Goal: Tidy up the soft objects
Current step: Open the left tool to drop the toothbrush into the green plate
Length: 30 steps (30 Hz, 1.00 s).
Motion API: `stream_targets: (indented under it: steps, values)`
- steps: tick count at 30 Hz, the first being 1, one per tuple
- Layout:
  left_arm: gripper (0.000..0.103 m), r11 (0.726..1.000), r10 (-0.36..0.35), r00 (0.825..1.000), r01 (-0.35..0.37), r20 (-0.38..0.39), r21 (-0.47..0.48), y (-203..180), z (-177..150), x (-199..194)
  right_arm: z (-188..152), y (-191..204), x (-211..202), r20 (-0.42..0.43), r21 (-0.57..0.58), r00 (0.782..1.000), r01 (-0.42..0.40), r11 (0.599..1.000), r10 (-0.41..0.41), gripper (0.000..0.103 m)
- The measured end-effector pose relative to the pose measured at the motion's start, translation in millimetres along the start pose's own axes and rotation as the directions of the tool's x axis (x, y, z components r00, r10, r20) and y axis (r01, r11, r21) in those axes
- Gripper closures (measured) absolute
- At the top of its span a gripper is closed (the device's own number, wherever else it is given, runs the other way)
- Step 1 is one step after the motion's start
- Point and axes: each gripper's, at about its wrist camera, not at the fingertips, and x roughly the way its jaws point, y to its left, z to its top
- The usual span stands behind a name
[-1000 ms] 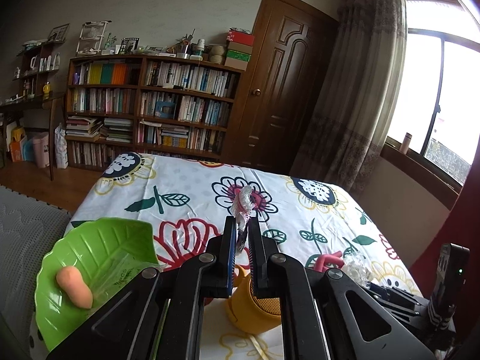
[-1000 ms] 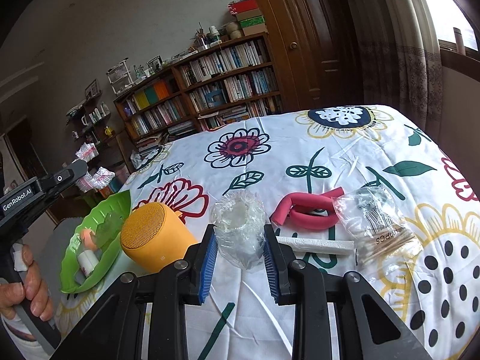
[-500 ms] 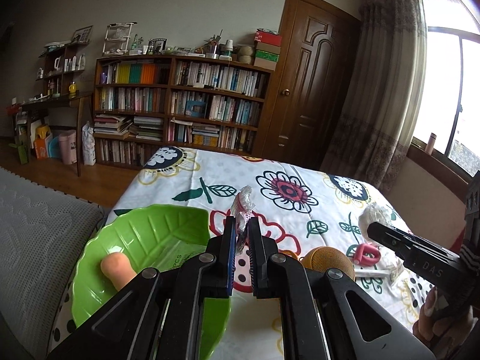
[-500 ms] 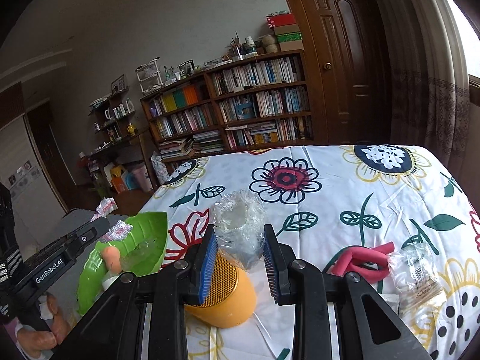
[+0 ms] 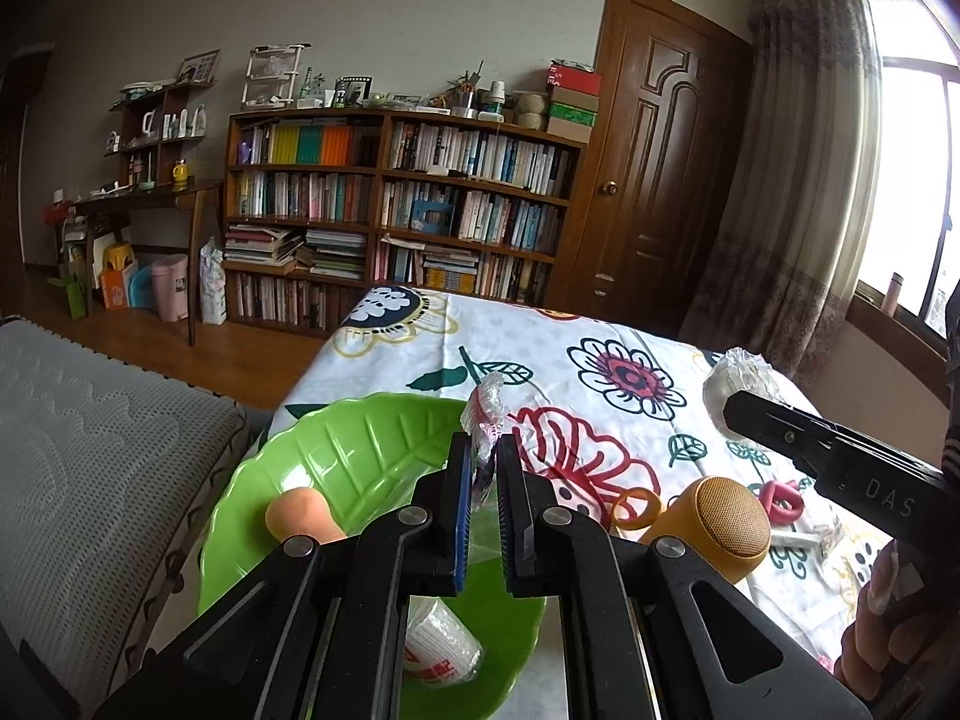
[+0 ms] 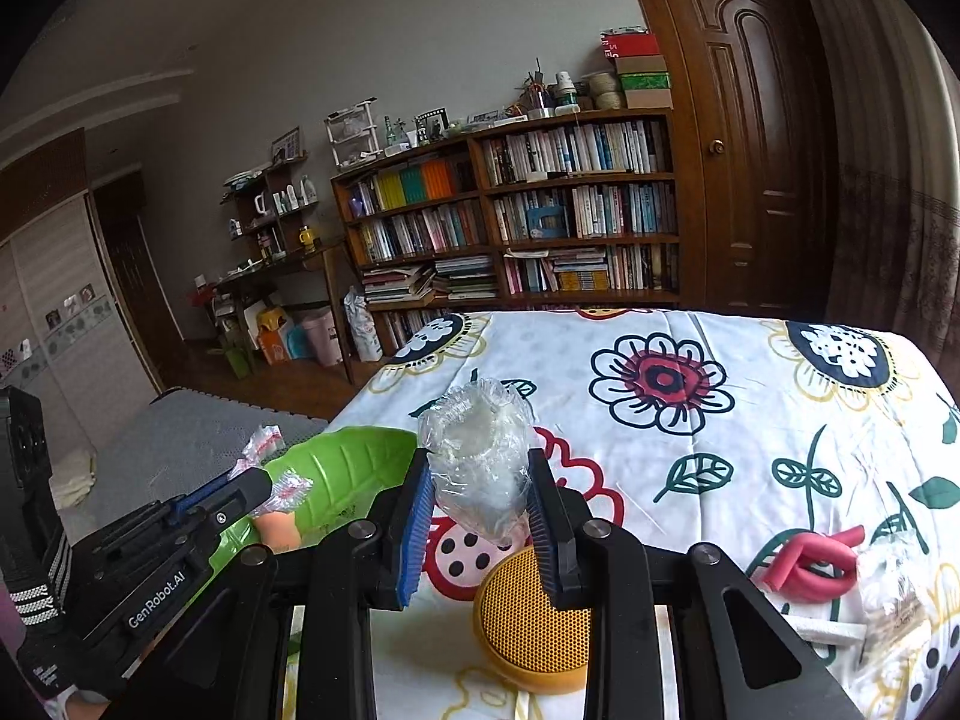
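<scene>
Holding my left tool (image 5: 486, 483) clenched on a pink-striped wrapper (image 5: 483, 414) above the green leaf bowl (image 5: 360, 450); my right tool (image 6: 480, 516) grips a clear crinkled bag (image 6: 480, 462).

My left wrist camera sits behind left gripper (image 5: 485, 501), looks forward along fingers, tilted down over green leaf-shaped bowl (image 5: 336, 456) at near left table edge; bowl close, bookshelf (image 5: 396, 222) far. My right wrist camera sits behind right gripper (image 6: 480, 516), faces same way, over yellow speaker (image 6: 528, 618). Views share bowl, speaker, floral tablecloth (image 6: 750, 420), bookshelf, door (image 5: 654, 168). Each sees other gripper: right one enters left view from right; left one enters right view from left.
</scene>
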Motion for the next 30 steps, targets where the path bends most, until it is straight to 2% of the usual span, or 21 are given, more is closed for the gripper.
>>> stream_targets:
  steps: [10, 21, 27, 30]
  values:
    - [0.095, 0.999, 0.026, 1.000, -0.027, -0.016, -0.033, 16.3, -5.4, 1.8, -2.1, 23.4, 16.5, -0.032, -0.024, 0.999, -0.044, 0.999, 0.043, 0.071]
    - [0.093, 0.992, 0.046, 0.997, -0.053, -0.062, -0.116, 41.6, -12.4, 9.2, -6.5, 40.1, 33.4, -0.067, -0.038, 0.995, -0.074, 0.997, 0.071, 0.071]
    - [0.082, 0.986, 0.047, 0.997, -0.056, -0.061, -0.154, 51.5, -14.9, 7.3, -9.9, 49.7, 44.7, -0.094, -0.039, 0.991, -0.096, 0.995, 0.092, 0.071]
    - [0.081, 0.982, 0.056, 0.997, -0.064, -0.051, -0.180, 58.8, -15.7, 4.5, -11.1, 54.0, 51.6, -0.107, -0.043, 0.989, -0.106, 0.993, 0.101, 0.071]
